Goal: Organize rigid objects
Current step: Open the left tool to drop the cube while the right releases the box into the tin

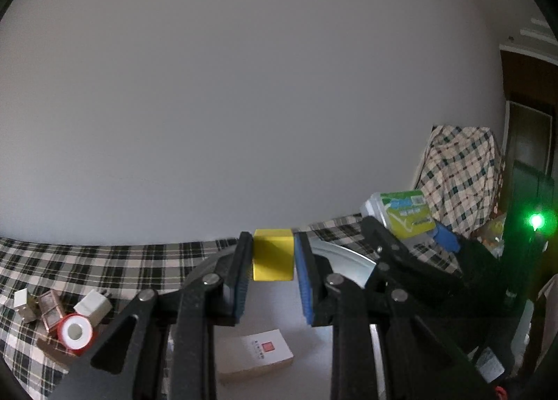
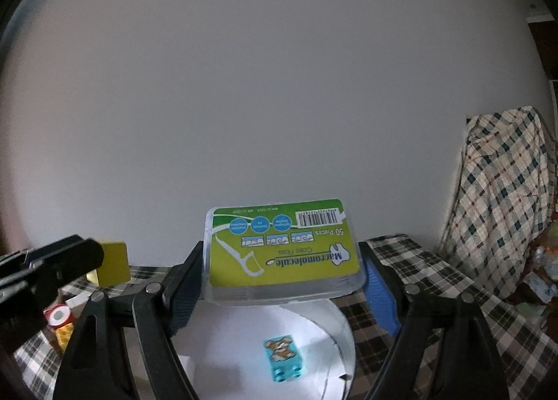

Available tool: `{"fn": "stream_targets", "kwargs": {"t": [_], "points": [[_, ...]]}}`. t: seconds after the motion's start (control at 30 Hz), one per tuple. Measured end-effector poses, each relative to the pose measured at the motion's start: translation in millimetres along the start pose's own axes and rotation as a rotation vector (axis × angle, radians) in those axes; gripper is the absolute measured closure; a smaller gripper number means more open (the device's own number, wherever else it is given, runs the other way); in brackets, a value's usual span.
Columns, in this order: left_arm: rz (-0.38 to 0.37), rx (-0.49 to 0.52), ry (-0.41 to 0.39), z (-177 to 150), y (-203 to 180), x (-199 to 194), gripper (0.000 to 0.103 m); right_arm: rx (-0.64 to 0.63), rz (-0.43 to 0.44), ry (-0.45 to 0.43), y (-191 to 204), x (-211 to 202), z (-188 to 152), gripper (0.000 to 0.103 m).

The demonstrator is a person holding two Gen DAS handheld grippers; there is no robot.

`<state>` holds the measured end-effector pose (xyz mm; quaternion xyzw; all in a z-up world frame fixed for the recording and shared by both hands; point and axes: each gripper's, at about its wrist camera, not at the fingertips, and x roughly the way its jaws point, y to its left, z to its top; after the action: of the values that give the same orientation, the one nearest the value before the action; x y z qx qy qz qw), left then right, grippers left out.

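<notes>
You are carrying two things over the white round tray (image 2: 334, 326), so bring each one down level and let go only once it rests on the tray floor. Your left gripper (image 1: 273, 255) has its jaws nearly together, clamped on the yellow block (image 1: 272, 255), which sits upright between the pads at the centre of the left wrist view. Below it, at 6 o'clock, a white booklet (image 1: 254, 353) lies on the tray; steer the block clear of it. Your right gripper (image 2: 279, 260) stands wide, its pads pressed on the two short ends of the dental floss box (image 2: 282, 250), label facing the camera. Keep that box level, since the grip is only on its ends. At 6 o'clock under it sits a teal toy brick (image 2: 284, 358); set the box down beside it, not on it.
</notes>
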<state>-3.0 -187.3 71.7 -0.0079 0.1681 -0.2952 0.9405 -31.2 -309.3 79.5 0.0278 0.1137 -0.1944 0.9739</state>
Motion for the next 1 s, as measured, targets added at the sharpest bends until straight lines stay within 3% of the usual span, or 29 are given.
{"fn": "stream_targets", "kwargs": {"t": [0.17, 0.4, 0.73, 0.8, 0.97, 1.0], "points": [[0.014, 0.000, 0.052, 0, -3, 25, 0.080, 0.013, -0.031, 0.066, -13, 24, 1, 0.020], [0.047, -0.018, 0.203, 3, -5, 71, 0.080, 0.070, -0.014, 0.182, -33, 47, 3, 0.020], [0.072, -0.027, 0.355, 4, -6, 107, 0.079, 0.030, 0.010, 0.277, -27, 61, 0, 0.019], [0.102, -0.027, 0.381, 3, -4, 111, 0.072, 0.011, 0.039, 0.299, -23, 64, -1, 0.019], [0.227, -0.120, 0.409, 3, 21, 110, 0.004, 0.021, 0.088, 0.332, -26, 67, -4, 0.019], [0.248, -0.147, 0.397, 4, 26, 105, 0.000, 0.042, 0.101, 0.328, -29, 67, -3, 0.016]]}}
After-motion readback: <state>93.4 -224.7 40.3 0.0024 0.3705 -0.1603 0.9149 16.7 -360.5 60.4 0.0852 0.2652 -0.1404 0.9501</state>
